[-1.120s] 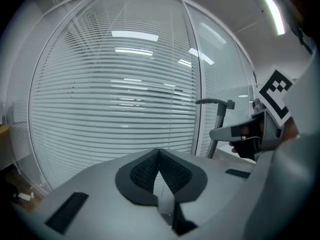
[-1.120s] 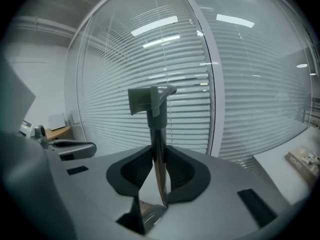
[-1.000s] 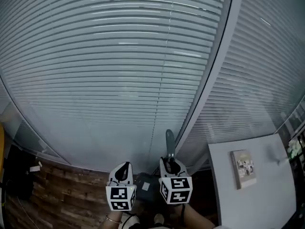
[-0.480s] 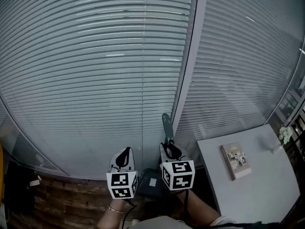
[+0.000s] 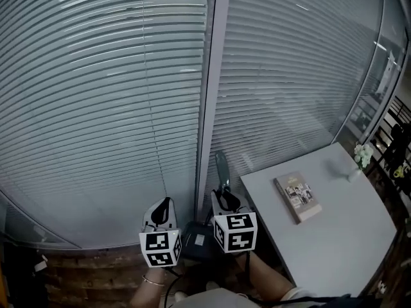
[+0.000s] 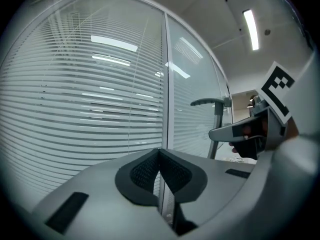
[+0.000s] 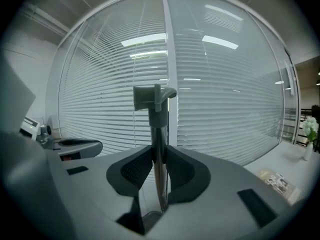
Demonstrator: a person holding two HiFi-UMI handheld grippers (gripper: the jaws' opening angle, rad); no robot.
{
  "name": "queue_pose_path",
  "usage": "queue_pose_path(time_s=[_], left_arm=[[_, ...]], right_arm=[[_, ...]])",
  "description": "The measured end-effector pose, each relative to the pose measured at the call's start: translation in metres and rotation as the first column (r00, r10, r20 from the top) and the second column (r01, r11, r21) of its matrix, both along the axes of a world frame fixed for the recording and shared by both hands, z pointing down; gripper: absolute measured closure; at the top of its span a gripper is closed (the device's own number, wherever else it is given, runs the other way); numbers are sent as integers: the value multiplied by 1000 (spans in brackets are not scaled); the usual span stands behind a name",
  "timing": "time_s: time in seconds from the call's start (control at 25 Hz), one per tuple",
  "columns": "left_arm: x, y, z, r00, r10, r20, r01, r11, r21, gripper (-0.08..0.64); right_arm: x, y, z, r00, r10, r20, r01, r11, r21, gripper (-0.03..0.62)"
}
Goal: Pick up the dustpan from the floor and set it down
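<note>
while the dustpan is clamped by its thin, slick-looking metal pole in the right gripper, just beside the left edge of the table, it's judged light but swingy; the left gripper is closed on nothing.

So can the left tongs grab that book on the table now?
Probably not right away. The left tongs are shut and empty, but the right tongs, clamped on the dustpan handle, stand between them and the book on the table.
</note>
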State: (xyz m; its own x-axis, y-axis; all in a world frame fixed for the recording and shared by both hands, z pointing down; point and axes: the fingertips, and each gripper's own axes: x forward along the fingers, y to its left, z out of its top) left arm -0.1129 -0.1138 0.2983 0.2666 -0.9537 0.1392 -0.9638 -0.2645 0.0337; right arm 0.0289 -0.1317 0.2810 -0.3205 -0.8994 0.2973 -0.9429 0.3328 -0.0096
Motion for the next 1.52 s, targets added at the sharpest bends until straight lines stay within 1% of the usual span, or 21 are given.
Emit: queue_pose_path(time_s=[0.36, 0.56, 0.72, 0.96, 1.2, 1.4, 1.52], left_arm=[[54, -3, 16, 993, 114, -8, -114, 993, -36, 541], [82, -4, 27, 986, 168, -1, -168, 984, -55, 541], [103, -1, 38, 978, 209, 7, -208, 976, -70, 541], [126, -3, 63, 971, 237, 24, -233, 967, -102, 541], [139, 3, 104, 964, 262, 43, -254, 958, -134, 541], [146, -1, 160, 967, 249, 53, -232, 947, -221, 541], [145, -5, 189, 970, 237, 53, -217, 943, -251, 541]], right_arm=[[55, 14, 17, 994, 113, -8, -113, 993, -45, 492], [86, 21, 27, 986, 166, -13, -167, 984, -55, 492], [110, 29, 41, 979, 203, -19, -204, 976, -82, 492], [131, 31, 75, 975, 219, -31, -221, 967, -127, 492], [140, 37, 132, 977, 207, -53, -213, 958, -191, 492], [142, 37, 187, 982, 183, -46, -189, 952, -239, 492], [143, 36, 218, 983, 177, -53, -184, 945, -269, 492]])
